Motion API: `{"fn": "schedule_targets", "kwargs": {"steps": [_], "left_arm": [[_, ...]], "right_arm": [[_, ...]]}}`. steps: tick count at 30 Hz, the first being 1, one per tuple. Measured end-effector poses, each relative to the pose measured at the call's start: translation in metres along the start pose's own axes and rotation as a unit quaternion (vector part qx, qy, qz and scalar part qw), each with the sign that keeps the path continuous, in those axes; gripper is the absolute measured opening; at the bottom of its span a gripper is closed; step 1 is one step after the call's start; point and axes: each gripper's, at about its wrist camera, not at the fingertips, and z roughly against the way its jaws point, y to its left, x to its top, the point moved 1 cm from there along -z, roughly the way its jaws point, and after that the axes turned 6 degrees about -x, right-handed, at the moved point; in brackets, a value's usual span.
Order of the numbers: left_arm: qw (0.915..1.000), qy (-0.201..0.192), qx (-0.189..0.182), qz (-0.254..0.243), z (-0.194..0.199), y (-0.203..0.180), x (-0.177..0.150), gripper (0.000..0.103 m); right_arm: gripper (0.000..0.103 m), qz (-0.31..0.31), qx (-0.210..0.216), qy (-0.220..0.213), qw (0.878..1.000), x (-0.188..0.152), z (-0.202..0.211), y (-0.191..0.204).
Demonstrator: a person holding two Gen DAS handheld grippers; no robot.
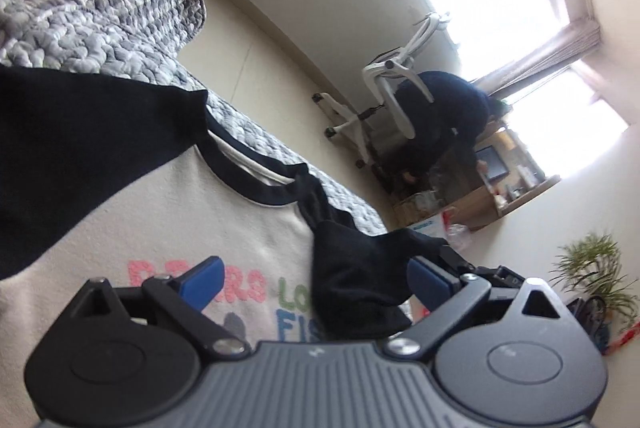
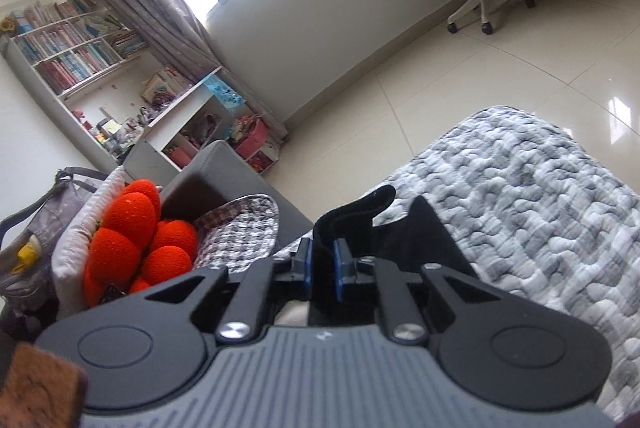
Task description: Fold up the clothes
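Left wrist view: left gripper (image 1: 316, 282) jaws spread wide over white shirt (image 1: 160, 224) on the quilt (image 1: 100, 24), bunched black sleeve (image 1: 356, 284) between them against the right pad, while right gripper (image 2: 322, 264) clamps black cuff (image 2: 352, 212) between its pads.

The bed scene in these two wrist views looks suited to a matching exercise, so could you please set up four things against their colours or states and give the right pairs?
Things:
1. left gripper
2. right gripper
3. plush toy
4. quilt

States or colours:
A. grey and white, spread under the shirt
B. jaws apart, black sleeve bunched between them
C. orange-red
D. closed on black fabric

Pairs: 1-B, 2-D, 3-C, 4-A
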Motion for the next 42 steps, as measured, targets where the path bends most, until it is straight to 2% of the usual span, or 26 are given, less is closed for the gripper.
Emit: {"fn": "schedule_targets", "kwargs": {"steps": [4,8,13,16,18,20,27,30,31,35,37,38,40,42], "left_arm": [[0.9992,0.008,-0.037,0.014,0.002,0.007,0.003,0.098],[0.9963,0.013,-0.063,0.057,0.003,0.026,0.006,0.098],[0.9862,-0.019,-0.101,0.13,0.007,0.052,0.014,0.098],[0.9838,-0.03,-0.107,0.141,0.008,0.056,0.018,0.097],[0.9861,-0.031,-0.096,0.132,0.008,0.055,0.02,0.096],[0.9882,-0.029,-0.082,0.126,0.005,0.055,0.019,0.089],[0.9933,-0.025,-0.034,0.107,-0.005,0.051,0.017,0.076],[0.996,-0.025,0.009,0.085,-0.008,0.046,0.019,0.063],[0.9961,-0.025,0.027,0.08,-0.009,0.045,0.02,0.054],[0.9929,-0.021,0.094,0.07,-0.014,0.047,0.024,0.025],[0.9912,-0.017,0.117,0.059,-0.016,0.045,0.025,0.018],[0.9905,-0.014,0.126,0.052,-0.017,0.043,0.026,0.017],[0.989,-0.011,0.142,0.041,-0.013,0.041,0.024,0.017],[0.9874,-0.009,0.156,0.027,-0.006,0.041,0.019,0.017]], "right_arm": [[0.013,0.011,0.043,0.022,0.999,-0.008,-0.012,0.026],[0.013,0.02,0.072,0.054,0.996,-0.022,-0.025,0.045],[0.013,0.043,0.108,0.097,0.988,-0.042,-0.037,0.064],[0.013,0.06,0.125,0.127,0.982,-0.057,-0.045,0.071],[0.013,0.067,0.129,0.147,0.978,-0.069,-0.051,0.075],[0.013,0.075,0.133,0.164,0.975,-0.08,-0.056,0.079],[0.012,0.083,0.148,0.199,0.965,-0.109,-0.07,0.092],[0.013,0.086,0.152,0.208,0.963,-0.118,-0.073,0.096],[0.013,0.089,0.151,0.211,0.962,-0.12,-0.074,0.097],[0.021,0.104,0.149,0.22,0.958,-0.123,-0.071,0.097],[0.024,0.113,0.146,0.219,0.958,-0.122,-0.066,0.095],[0.039,0.122,0.143,0.212,0.959,-0.119,-0.061,0.093],[0.053,0.142,0.135,0.191,0.962,-0.114,-0.051,0.09],[0.053,0.17,0.122,0.167,0.964,-0.107,-0.04,0.085]]}}
